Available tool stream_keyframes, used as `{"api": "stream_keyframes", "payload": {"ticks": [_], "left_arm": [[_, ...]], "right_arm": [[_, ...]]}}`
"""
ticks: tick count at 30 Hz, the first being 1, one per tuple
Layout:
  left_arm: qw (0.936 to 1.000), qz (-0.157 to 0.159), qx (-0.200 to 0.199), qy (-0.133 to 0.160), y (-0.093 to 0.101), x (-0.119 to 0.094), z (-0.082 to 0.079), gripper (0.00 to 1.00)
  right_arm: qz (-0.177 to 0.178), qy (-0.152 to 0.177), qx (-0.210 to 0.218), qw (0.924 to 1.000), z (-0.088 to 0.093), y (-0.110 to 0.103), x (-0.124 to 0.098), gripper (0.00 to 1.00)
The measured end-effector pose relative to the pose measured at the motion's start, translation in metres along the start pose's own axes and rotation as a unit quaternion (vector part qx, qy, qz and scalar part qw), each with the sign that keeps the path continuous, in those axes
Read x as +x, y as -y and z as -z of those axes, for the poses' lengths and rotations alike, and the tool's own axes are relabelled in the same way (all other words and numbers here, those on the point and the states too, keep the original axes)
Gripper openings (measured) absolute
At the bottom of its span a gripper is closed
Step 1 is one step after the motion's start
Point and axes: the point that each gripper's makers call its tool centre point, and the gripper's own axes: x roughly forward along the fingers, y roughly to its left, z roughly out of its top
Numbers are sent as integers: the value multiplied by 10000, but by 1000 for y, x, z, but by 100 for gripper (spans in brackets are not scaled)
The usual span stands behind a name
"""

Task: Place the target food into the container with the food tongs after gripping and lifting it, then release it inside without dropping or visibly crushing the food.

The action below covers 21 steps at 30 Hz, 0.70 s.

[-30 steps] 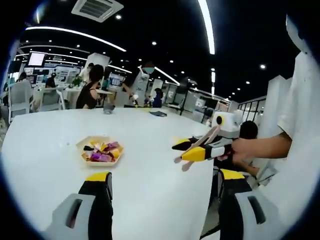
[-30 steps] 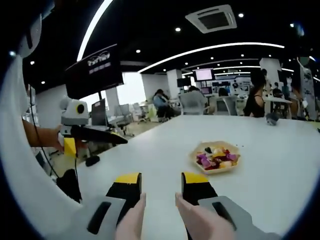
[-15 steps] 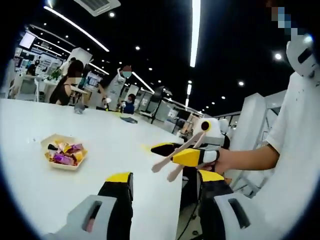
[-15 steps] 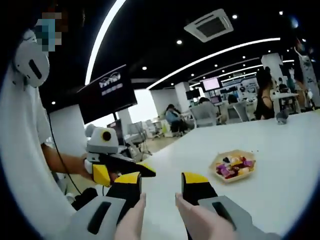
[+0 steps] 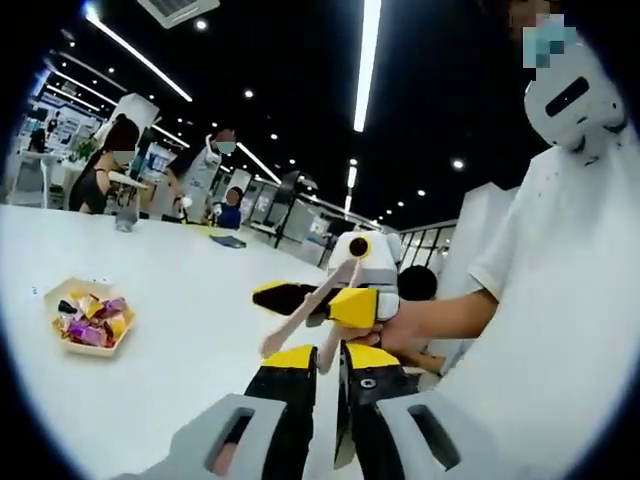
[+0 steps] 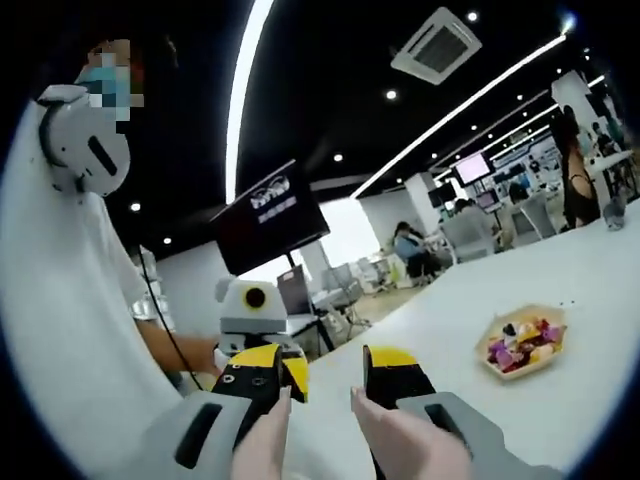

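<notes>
Left gripper view: the left gripper (image 5: 322,375) rises from the bottom edge, yellow-tipped jaws drawn close, a thin gap between them, nothing held in that gap. Just beyond its tips sits the right gripper (image 5: 325,300), gripped by a hand (image 5: 405,325) coming in from the right. It is clamped on a pair of pale tongs (image 5: 305,315), whose two arms angle down and to the left, tips spread and empty. The tong tips hang above the white desk (image 5: 170,330), near its edge.

A shallow tray (image 5: 88,318) with mixed wrapped sweets, purple, yellow and dark, lies on the desk well to the left, well apart from both grippers. A person in a white shirt (image 5: 560,320) stands at the right.

Right gripper view: the right gripper (image 6: 322,375) rises from the bottom, jaws apart with the two pale tong handles (image 6: 395,440) running between them, one along each jaw; the jaws press on the handles. The left gripper (image 6: 265,365) shows at left centre, just beside the right one's left jaw, whether touching I cannot tell. The tray (image 6: 522,342) rests on the desk (image 6: 590,390) off to the right, sweets inside, none lifted.

Background: dark ceiling with strip lights, seated people, chairs, a dark screen (image 6: 272,215).
</notes>
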Motion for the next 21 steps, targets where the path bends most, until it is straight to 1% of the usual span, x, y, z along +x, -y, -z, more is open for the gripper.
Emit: {"api": "stream_keyframes", "payload": {"ticks": [1, 3, 6, 9, 10, 11, 13, 14, 17, 21], "left_arm": [[10000, 11, -25, -10, 0, 1, 0, 6], [10000, 49, -18, -24, -1, 3, 0, 4], [9999, 79, -115, -39, -1, 3, 0, 3], [9993, 209, -306, 37, 0, 2, -3, 3], [9993, 225, -293, 51, 0, 1, -3, 3], [9989, 288, -303, 226, 1, -1, -8, 3], [9974, 283, -491, 441, -4, -5, -14, 3], [9973, 254, -484, 492, -7, -8, -16, 2], [9976, 274, -479, 429, -10, -10, -16, 2], [9967, 402, -582, 399, -9, -12, -16, 8]], "right_arm": [[-107, 71, 40, 9999, -2, -1, 1, 31], [-289, 5, 148, 9995, 1, -2, 4, 31], [-398, -11, 274, 9988, 1, 0, 5, 31], [-477, 33, 346, 9983, 1, -2, 4, 32], [-487, 30, 346, 9982, 1, -3, 4, 31], [-526, 31, 339, 9980, 1, -4, 5, 31], [-506, 21, 278, 9983, 2, -2, 8, 31], [-499, -21, 235, 9985, 4, -2, 10, 31], [-468, 18, 245, 9986, 4, 0, 13, 31], [-439, 51, 269, 9987, 4, -1, 18, 31]]}}
